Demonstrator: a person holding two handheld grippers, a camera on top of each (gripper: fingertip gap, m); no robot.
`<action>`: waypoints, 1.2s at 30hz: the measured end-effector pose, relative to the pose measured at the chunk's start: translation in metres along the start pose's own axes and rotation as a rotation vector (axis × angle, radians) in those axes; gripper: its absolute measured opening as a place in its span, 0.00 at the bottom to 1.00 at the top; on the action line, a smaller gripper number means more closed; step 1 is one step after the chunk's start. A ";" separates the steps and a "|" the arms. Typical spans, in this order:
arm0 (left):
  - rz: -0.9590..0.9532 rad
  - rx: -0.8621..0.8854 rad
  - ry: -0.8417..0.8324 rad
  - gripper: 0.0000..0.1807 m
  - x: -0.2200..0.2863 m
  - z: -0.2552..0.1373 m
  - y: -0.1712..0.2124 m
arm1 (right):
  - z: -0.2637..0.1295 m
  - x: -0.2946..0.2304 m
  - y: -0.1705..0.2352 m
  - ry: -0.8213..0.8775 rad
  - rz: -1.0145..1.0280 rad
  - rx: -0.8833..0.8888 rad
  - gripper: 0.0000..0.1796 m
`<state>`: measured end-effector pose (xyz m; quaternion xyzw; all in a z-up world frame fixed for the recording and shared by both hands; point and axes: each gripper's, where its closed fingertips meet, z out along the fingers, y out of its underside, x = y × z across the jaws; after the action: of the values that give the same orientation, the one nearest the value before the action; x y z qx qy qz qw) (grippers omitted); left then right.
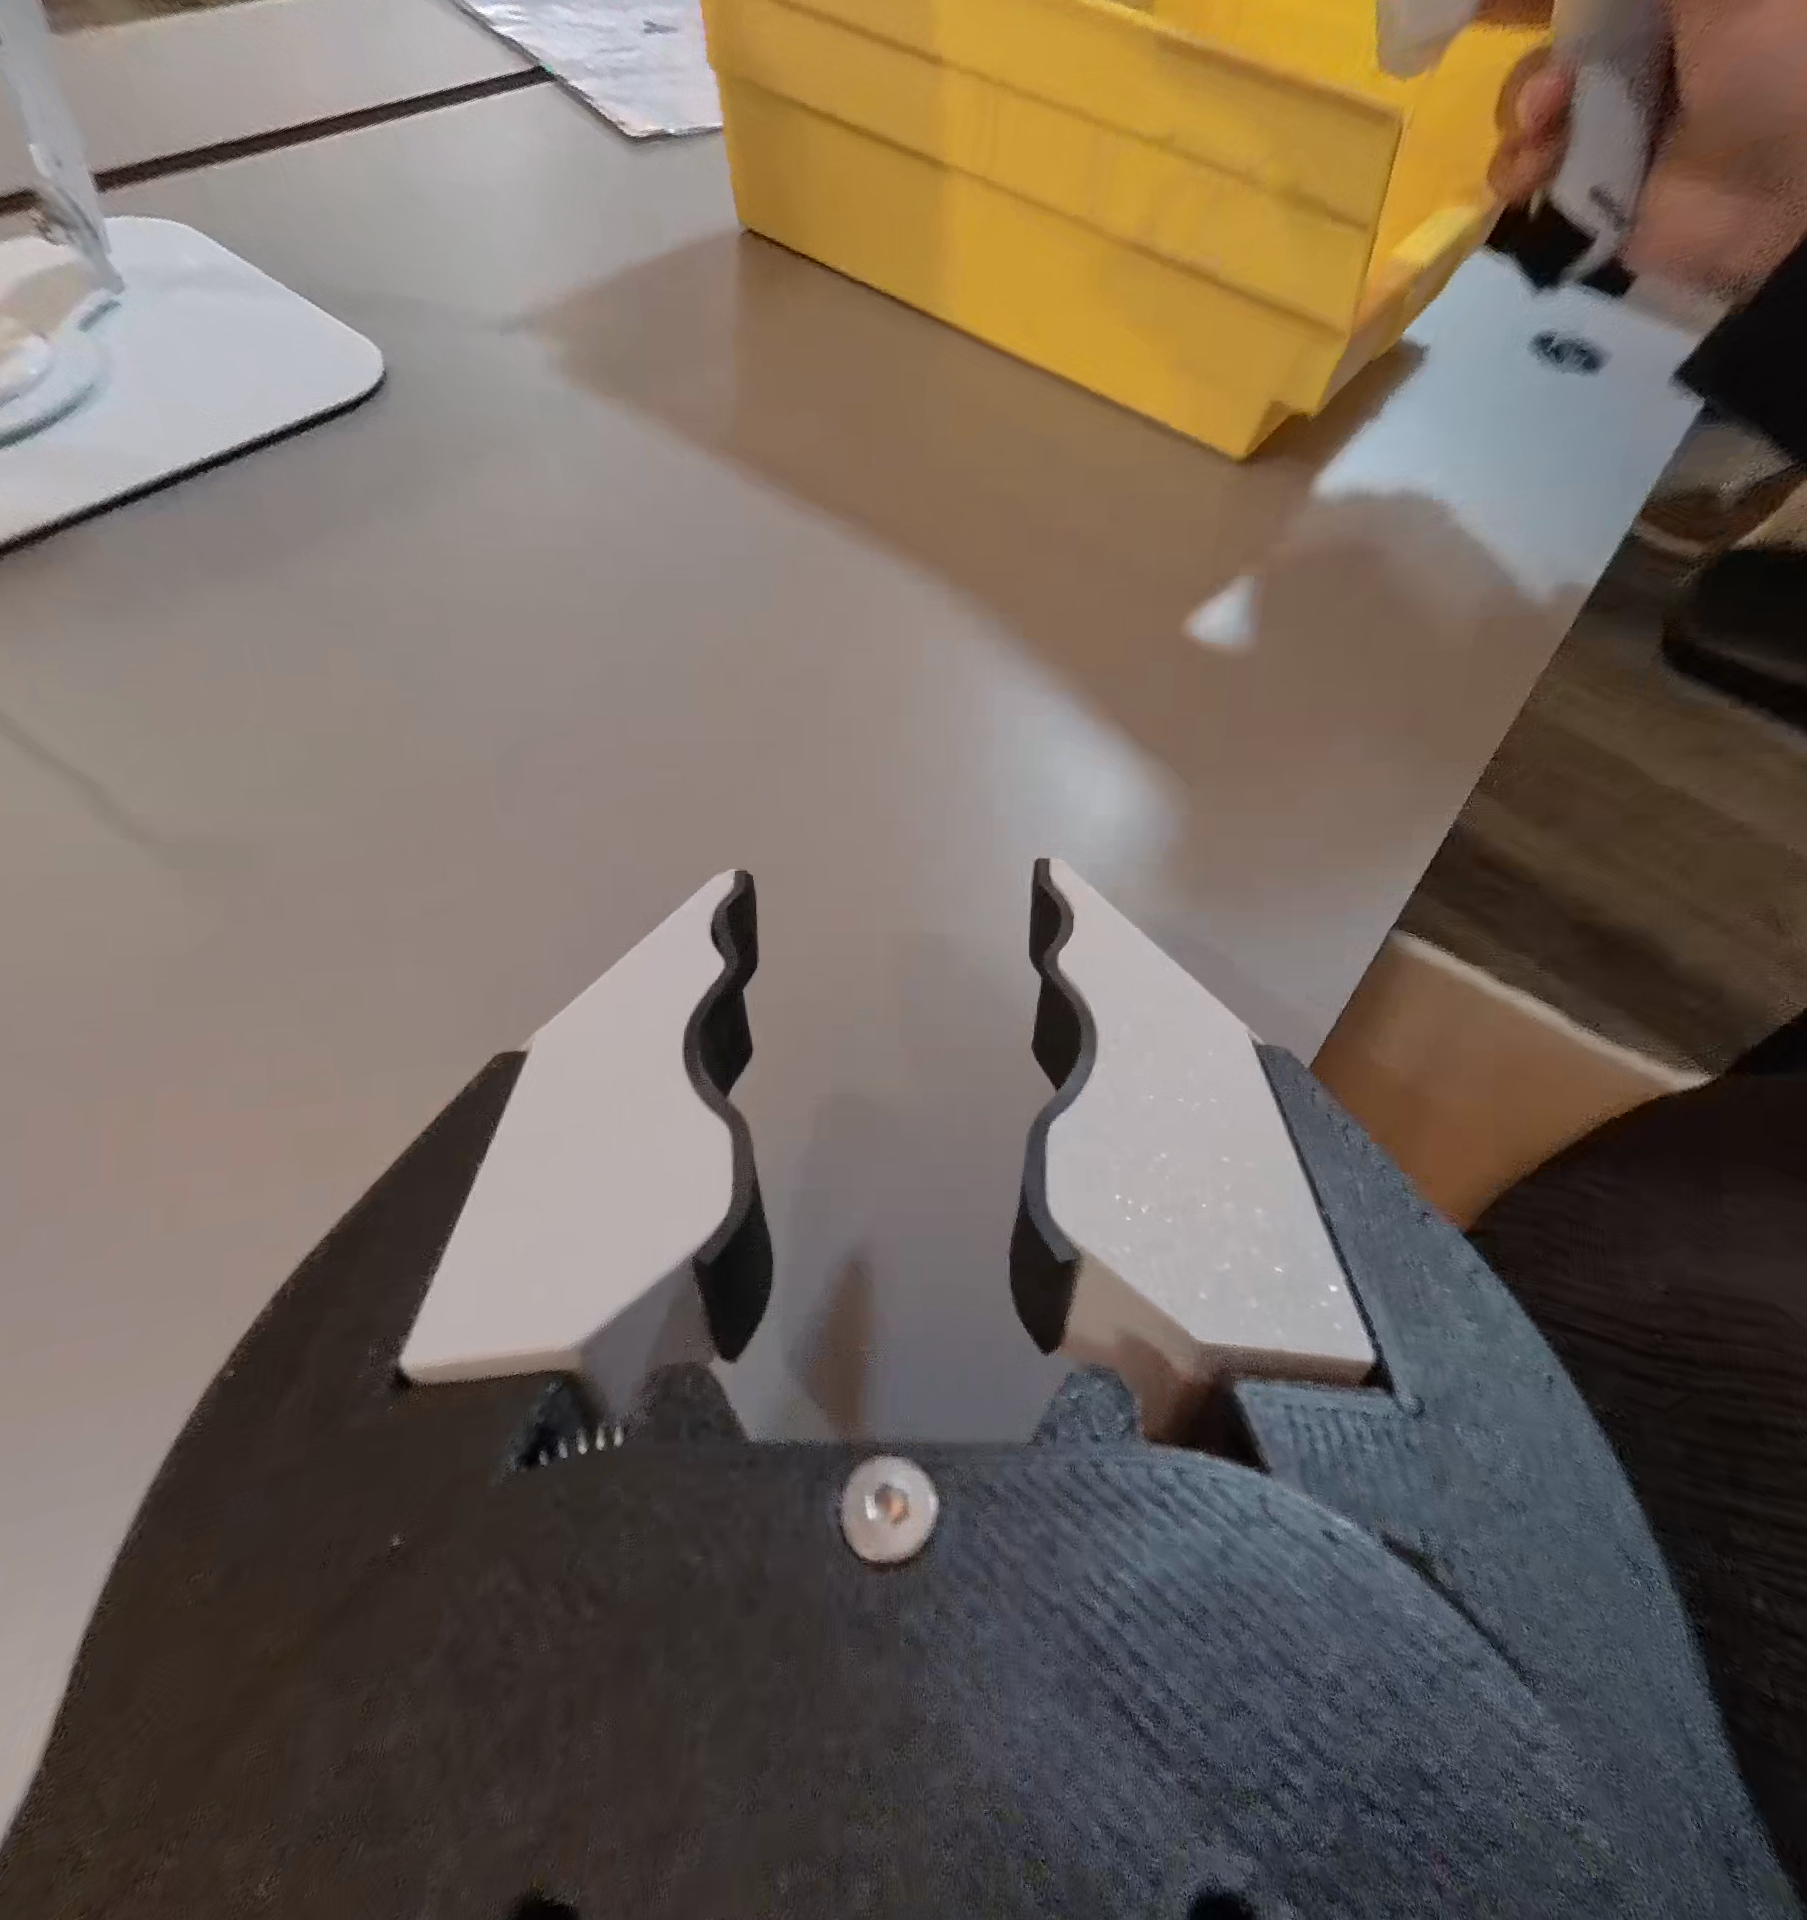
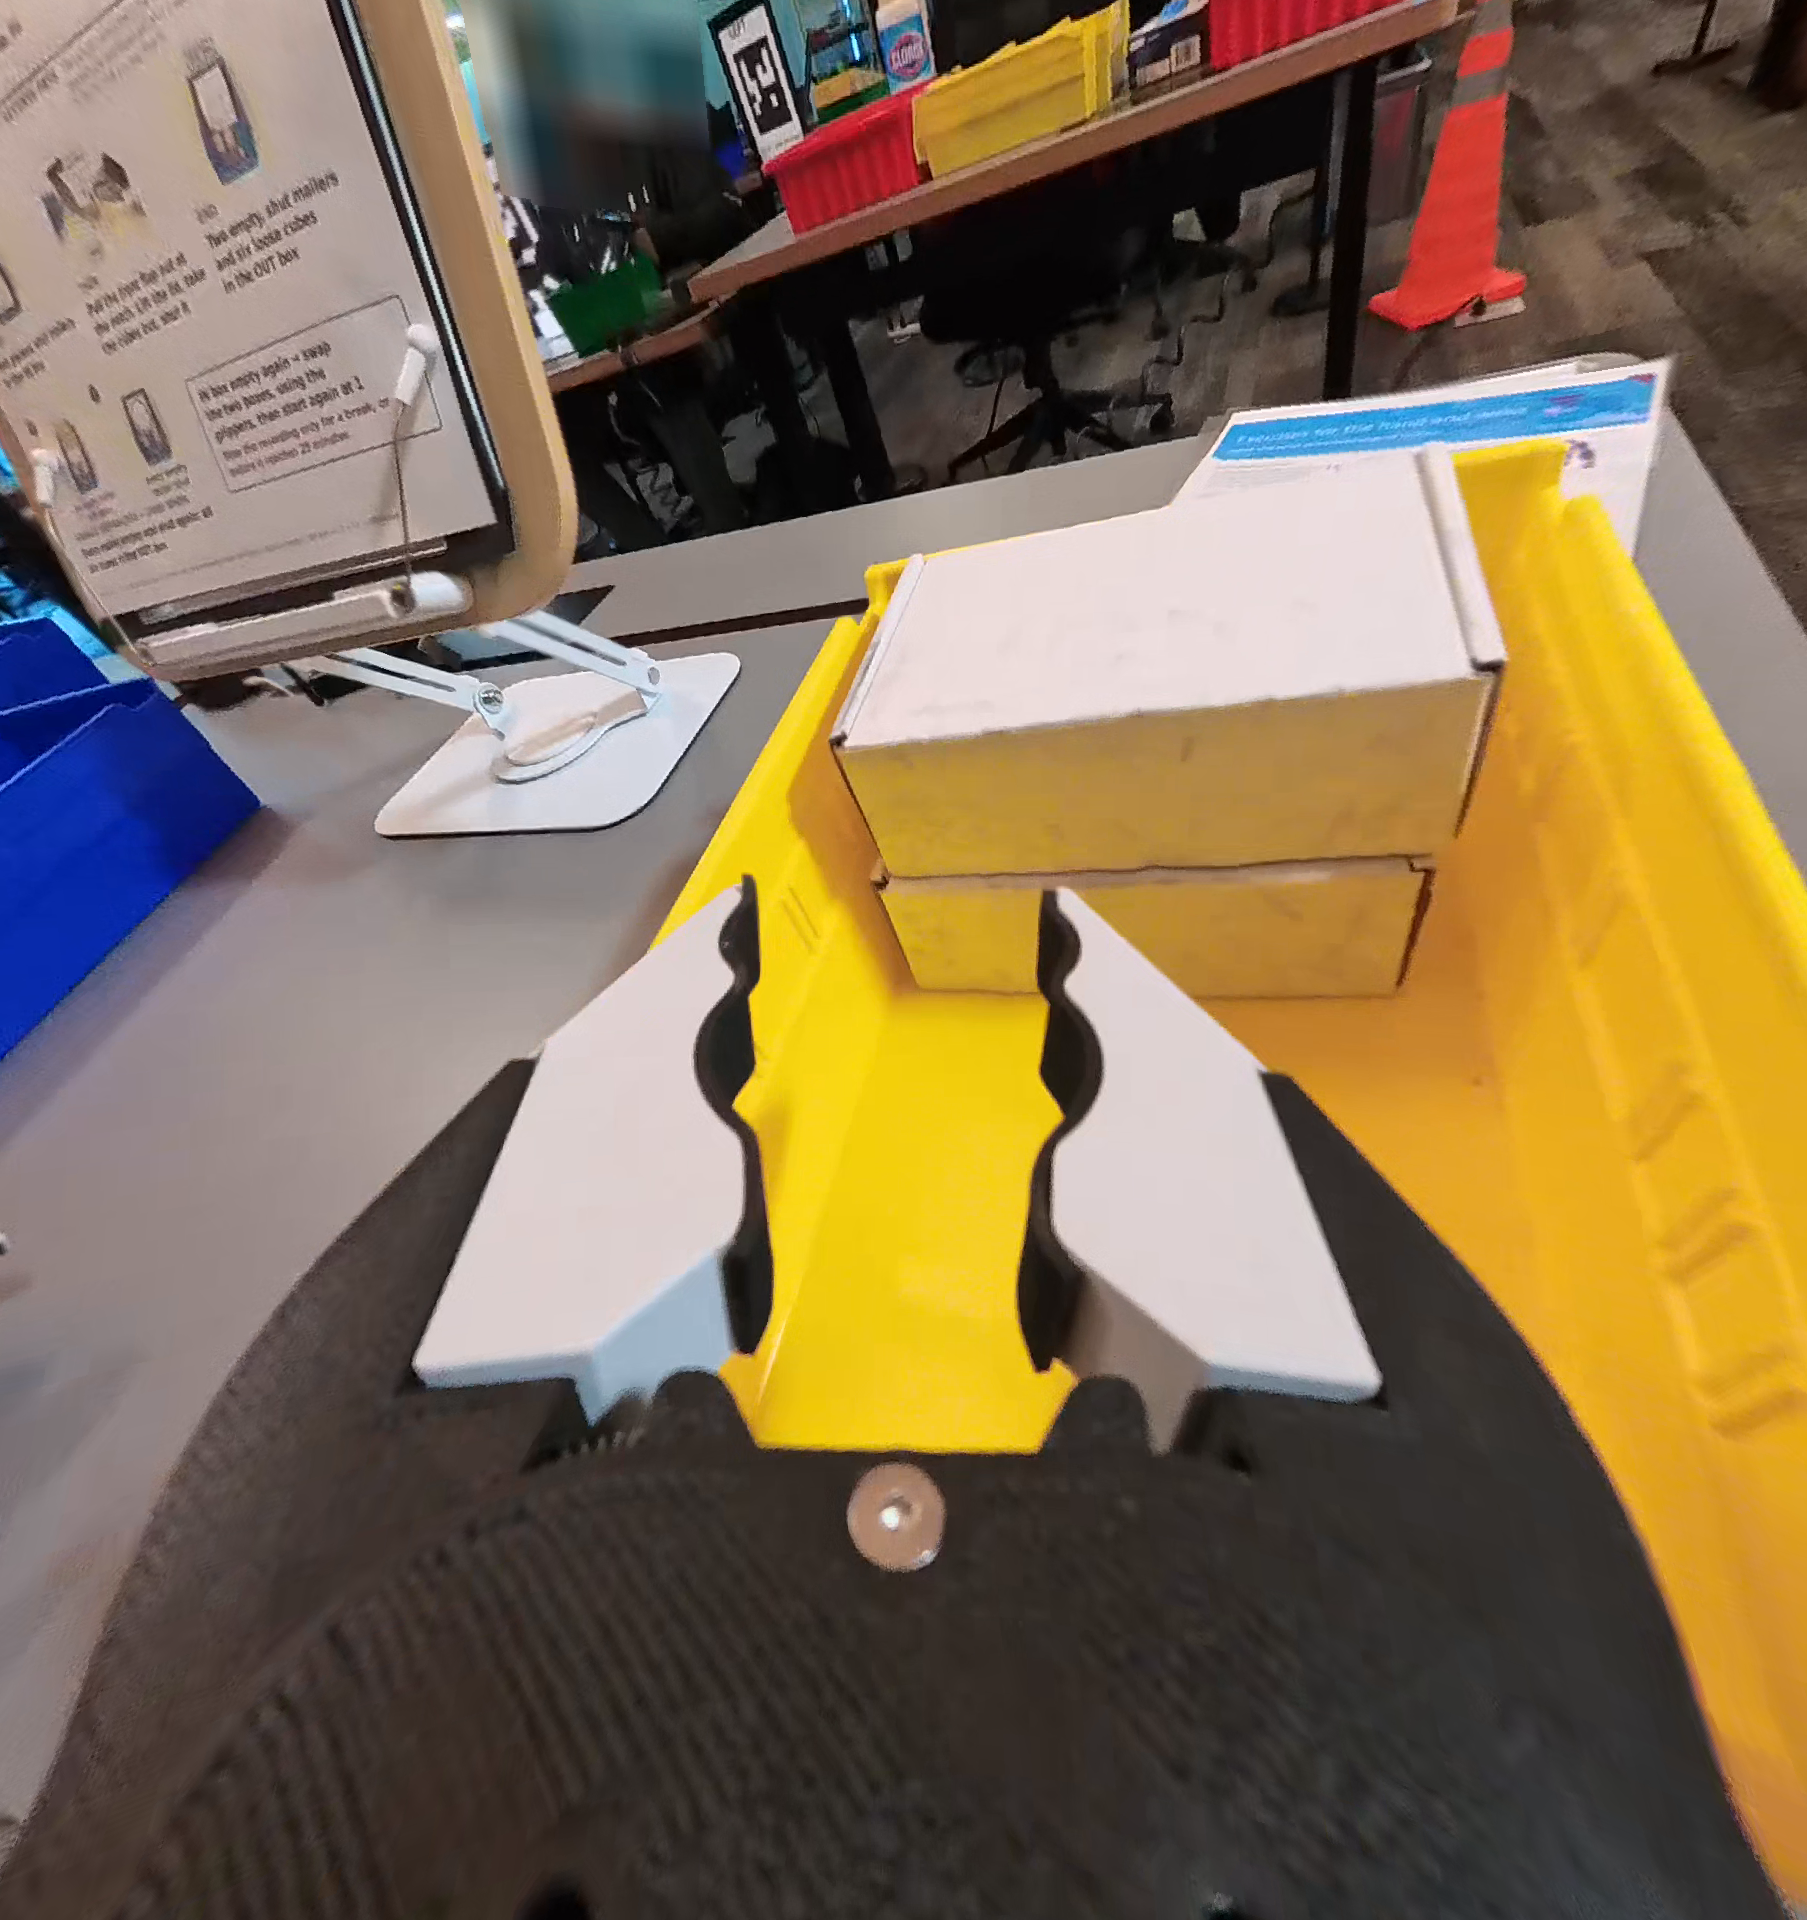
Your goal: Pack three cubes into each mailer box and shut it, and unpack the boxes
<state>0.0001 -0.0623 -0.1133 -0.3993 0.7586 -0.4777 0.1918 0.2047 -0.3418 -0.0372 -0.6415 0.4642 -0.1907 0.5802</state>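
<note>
Two shut white mailer boxes are stacked in a yellow bin (image 2: 1605,1039): the upper mailer box (image 2: 1169,675) lies on the lower mailer box (image 2: 1242,935). My right gripper (image 2: 894,904) is open and empty, held over the bin's near end, just short of the lower box. My left gripper (image 1: 891,883) is open and empty above the bare grey table (image 1: 463,727). The yellow bin also shows in the left wrist view (image 1: 1065,187) at the far right, with a hand (image 1: 1709,135) holding the other gripper above it. No cubes are in view.
A white stand (image 2: 566,758) holding an instruction sheet (image 2: 213,312) stands at the left; its base shows in the left wrist view (image 1: 151,395). A blue bin (image 2: 57,862) sits far left. A printed sheet (image 2: 1418,426) lies behind the yellow bin. The table edge (image 1: 1481,748) runs right, with a cardboard box (image 1: 1481,1070) below. My right fingertips sit around 35 cm from my left ones.
</note>
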 end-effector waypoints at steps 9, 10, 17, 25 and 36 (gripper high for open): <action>-0.160 0.094 -0.060 0.23 -0.030 0.020 -0.026 | -0.058 0.023 0.019 0.191 -0.007 0.081 0.29; -0.160 0.102 -0.082 0.23 -0.037 0.020 -0.027 | -0.063 0.025 0.019 0.209 -0.003 0.092 0.29; -0.217 0.181 -0.308 0.19 -0.122 0.006 -0.049 | -0.089 0.043 0.015 0.312 -0.036 0.202 0.28; -0.295 0.241 -0.453 0.10 -0.185 -0.021 -0.038 | -0.126 0.091 0.003 0.425 0.024 0.326 0.31; -0.223 0.158 -0.393 0.10 -0.183 -0.017 -0.024 | -0.121 0.128 0.012 0.458 0.112 0.232 0.30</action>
<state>0.1101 0.0867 -0.1011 -0.5497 0.6182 -0.4669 0.3124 0.1687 -0.5134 -0.0550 -0.4840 0.5934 -0.3504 0.5393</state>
